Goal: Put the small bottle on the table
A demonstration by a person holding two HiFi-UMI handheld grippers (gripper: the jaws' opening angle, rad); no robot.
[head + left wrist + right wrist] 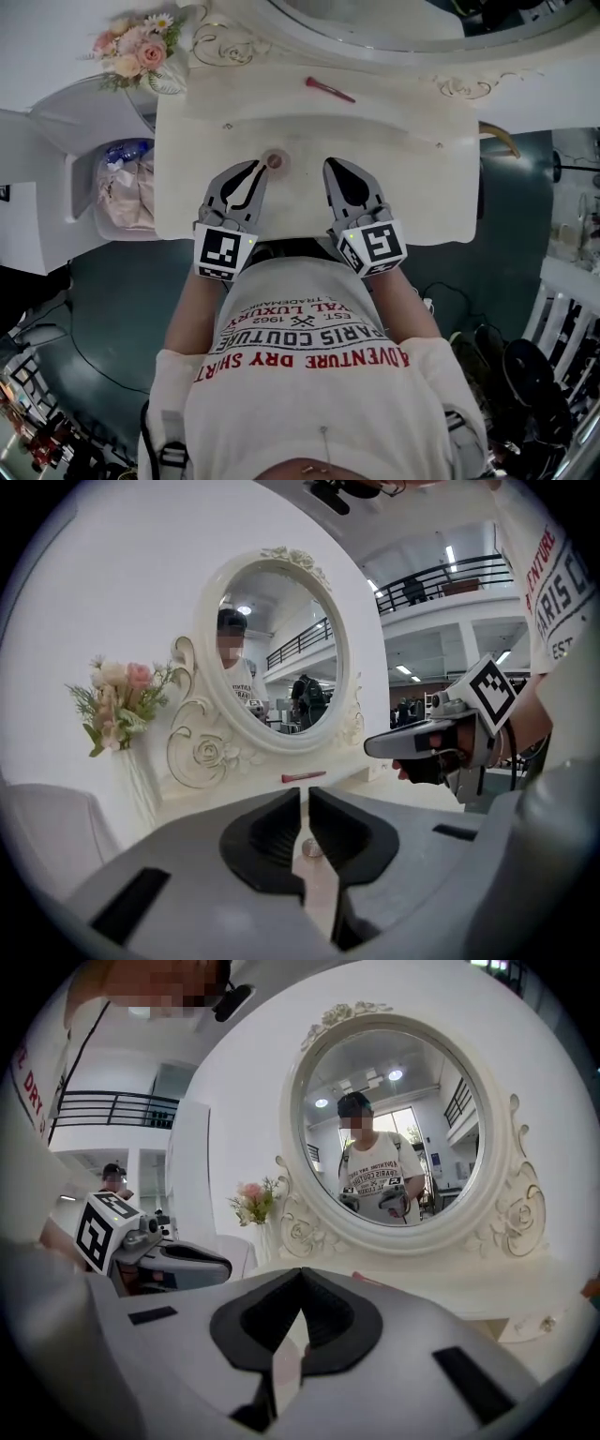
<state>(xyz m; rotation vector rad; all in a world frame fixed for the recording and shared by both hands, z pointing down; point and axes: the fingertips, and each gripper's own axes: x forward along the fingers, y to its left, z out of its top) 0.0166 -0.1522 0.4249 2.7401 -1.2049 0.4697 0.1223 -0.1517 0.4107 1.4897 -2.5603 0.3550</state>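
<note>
The small bottle [275,159] shows as a little round pinkish top on the white dressing table [412,169], just right of my left gripper's tips. My left gripper [260,166] hovers over the table's front. Its jaws stand a narrow slit apart with nothing pressed between them. In the left gripper view [305,797] the bottle's round top [312,847] shows through that slit, below the jaws. My right gripper [330,164] hovers a little to the bottle's right, and its tips [300,1274] meet with nothing in them.
A red tube [330,90] lies near the back of the table, in front of the oval mirror [272,658]. A vase of flowers [141,47] stands at the back left corner. A bin with bags [127,183] sits on the floor to the left.
</note>
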